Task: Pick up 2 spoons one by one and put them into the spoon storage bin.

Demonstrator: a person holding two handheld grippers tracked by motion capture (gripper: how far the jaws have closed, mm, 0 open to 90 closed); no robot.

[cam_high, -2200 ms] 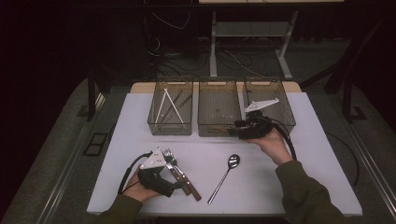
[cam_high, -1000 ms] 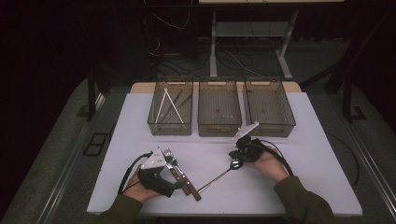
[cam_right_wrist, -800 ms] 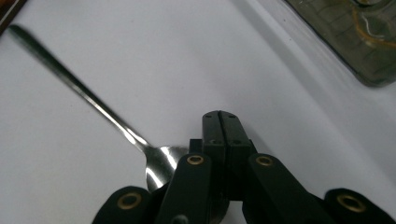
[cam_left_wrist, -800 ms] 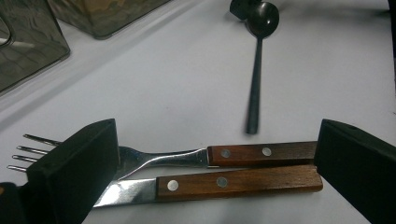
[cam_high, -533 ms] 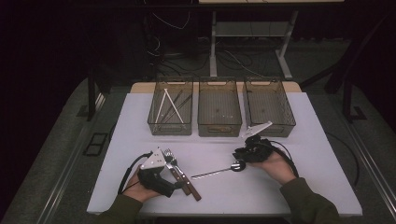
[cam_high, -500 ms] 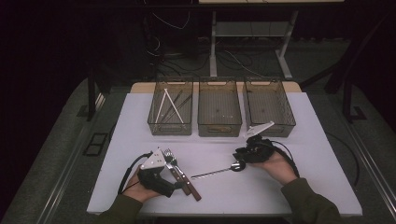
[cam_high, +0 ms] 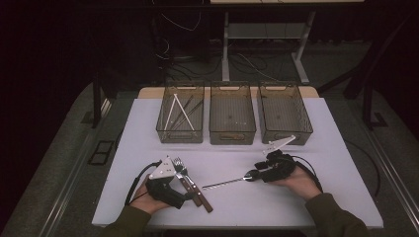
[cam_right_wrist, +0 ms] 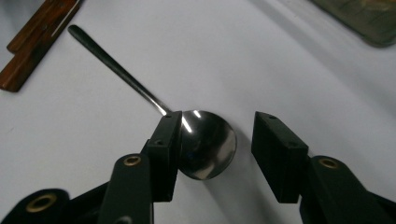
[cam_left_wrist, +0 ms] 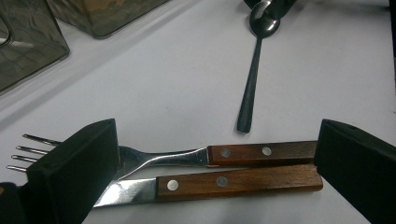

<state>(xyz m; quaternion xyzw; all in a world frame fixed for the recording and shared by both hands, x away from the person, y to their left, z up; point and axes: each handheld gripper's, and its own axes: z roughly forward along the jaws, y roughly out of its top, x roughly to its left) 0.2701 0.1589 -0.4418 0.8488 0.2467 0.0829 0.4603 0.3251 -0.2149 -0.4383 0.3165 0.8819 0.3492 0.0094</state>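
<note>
A steel spoon [cam_high: 227, 180] lies on the white table [cam_high: 316, 143], its bowl toward my right gripper [cam_high: 254, 174]. In the right gripper view the bowl [cam_right_wrist: 205, 144] sits between the jaws of the right gripper [cam_right_wrist: 217, 123]. They have just been opening: one jaw is at the bowl's edge, the other stands clear of it. A fork [cam_left_wrist: 177, 156] and a knife [cam_left_wrist: 233, 181], both wooden-handled, lie side by side between the wide-open jaws of my left gripper [cam_left_wrist: 219, 140]. In the high view the left gripper [cam_high: 182, 186] rests by the fork and knife [cam_high: 195, 190].
Three clear bins stand in a row at the back of the table. The left bin [cam_high: 180, 136] holds thin white and dark sticks; the middle bin [cam_high: 232, 137] and right bin [cam_high: 284, 137] look almost bare. Cables trail from both grippers.
My right gripper came from the right bin, shut on the spoon's bowl and dragged it rightward, swinging the spoon from diagonal to nearly level. Its jaws now stand apart. The left hand kept still.
</note>
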